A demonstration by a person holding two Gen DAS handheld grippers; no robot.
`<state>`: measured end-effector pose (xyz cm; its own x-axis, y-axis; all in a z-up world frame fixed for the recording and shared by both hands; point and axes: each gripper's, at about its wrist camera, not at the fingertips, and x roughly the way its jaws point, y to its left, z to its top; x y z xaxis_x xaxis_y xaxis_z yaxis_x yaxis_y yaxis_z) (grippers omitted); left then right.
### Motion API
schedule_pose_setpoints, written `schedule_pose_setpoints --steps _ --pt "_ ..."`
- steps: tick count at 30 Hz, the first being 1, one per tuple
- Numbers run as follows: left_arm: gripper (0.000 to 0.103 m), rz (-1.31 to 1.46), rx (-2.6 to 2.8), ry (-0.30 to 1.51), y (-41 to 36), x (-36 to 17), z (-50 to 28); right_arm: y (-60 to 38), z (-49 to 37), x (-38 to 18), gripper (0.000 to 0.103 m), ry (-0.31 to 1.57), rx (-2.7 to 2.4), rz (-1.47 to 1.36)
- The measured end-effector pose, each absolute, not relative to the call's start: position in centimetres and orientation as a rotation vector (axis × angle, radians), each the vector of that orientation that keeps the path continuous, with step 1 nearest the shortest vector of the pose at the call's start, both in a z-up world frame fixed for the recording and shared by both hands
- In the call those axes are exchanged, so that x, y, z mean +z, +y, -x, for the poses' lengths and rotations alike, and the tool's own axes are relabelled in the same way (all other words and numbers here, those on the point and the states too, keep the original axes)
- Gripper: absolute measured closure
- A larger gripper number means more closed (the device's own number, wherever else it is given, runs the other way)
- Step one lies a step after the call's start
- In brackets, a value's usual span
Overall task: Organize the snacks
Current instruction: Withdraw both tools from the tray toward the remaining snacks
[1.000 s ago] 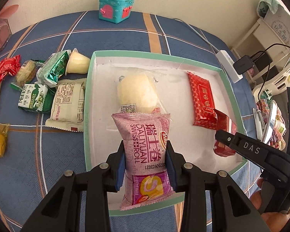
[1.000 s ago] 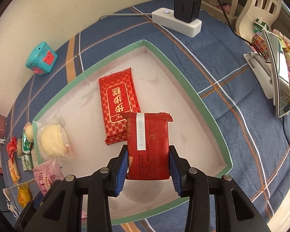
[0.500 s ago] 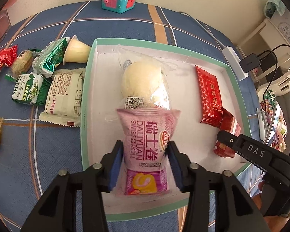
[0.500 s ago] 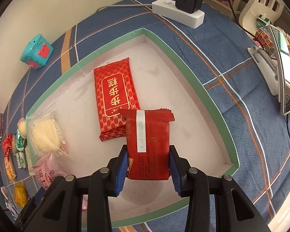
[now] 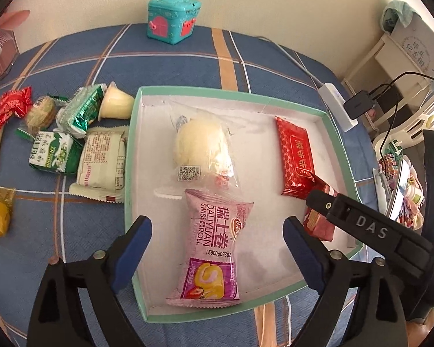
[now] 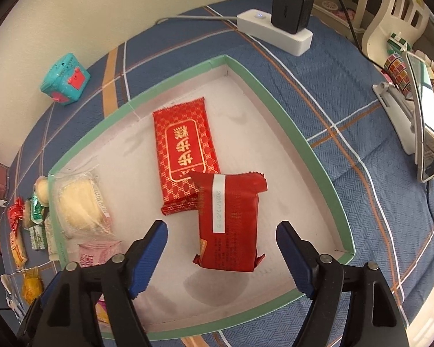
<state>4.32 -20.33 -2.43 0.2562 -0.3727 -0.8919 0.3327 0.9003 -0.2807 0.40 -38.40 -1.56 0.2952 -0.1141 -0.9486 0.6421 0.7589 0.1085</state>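
Note:
A pink Swiss roll packet lies flat in the green-rimmed white tray, near its front edge. My left gripper straddles it; its jaws are opening and the blue pads stand clear of the packet. In the right wrist view a dark red packet rests in the tray, overlapping a flat red packet. My right gripper is opening around it, with its pads off the wrapper. A pale bun in clear wrap lies further back in the tray.
Several loose snacks lie on the blue plaid cloth left of the tray: green packets, a jelly cup, a cream packet. A teal toy box stands at the back. A power strip and a phone on a stand sit to the right.
Both grippers have gone from shut to wide apart. The pink roll and the dark red packet were let go and now lie in the tray.

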Motion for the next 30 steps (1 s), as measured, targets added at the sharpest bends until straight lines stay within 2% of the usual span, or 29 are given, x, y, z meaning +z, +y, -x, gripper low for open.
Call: schedule_pose_setpoints --steps 1,2,17,30 --pt "0.01 0.036 -0.476 1.212 -20.2 -2.2 -4.3 -38.4 -0.4 -1.3 0.006 1.163 -0.535 -0.526" --pt "0.01 0.033 -0.469 1.204 -20.2 -2.0 -4.3 -38.4 -0.3 -1.0 0.0 1.151 -0.536 -0.52" --pt "0.01 0.155 -0.213 1.179 -12.6 -1.0 -7.2 -37.1 -0.6 -0.2 0.0 1.142 -0.516 -0.466" --pt "0.01 0.131 -0.053 1.127 -4.8 0.5 -9.1 -30.4 -2.4 1.5 0.0 1.136 -0.365 -0.312"
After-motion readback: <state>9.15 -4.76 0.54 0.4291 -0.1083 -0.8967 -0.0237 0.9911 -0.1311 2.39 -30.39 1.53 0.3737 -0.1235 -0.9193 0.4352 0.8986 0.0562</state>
